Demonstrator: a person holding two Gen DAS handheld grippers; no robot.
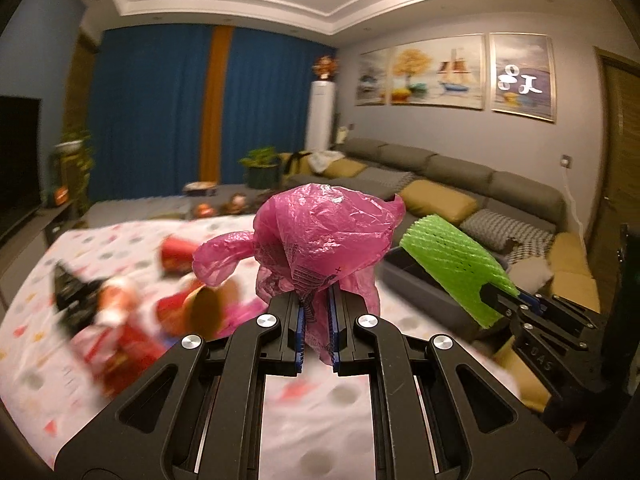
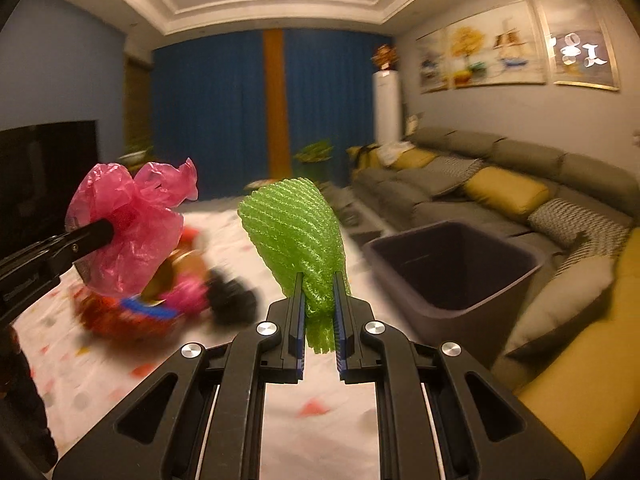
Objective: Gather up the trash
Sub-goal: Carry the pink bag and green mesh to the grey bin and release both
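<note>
Two tools clamped, left tool on pink bag, right tool on green foam net, bin beside

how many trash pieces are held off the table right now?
2. Pink plastic bag clamped in the left gripper; green foam net clamped in the right gripper, near the bin. More lies blurred on the table.

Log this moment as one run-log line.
left tongs: shut on pink bag | right tongs: shut on green foam net | bin: open, right of table | both items airborne

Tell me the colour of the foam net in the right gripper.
Bright green foam net, clearest in the right wrist view.
</note>
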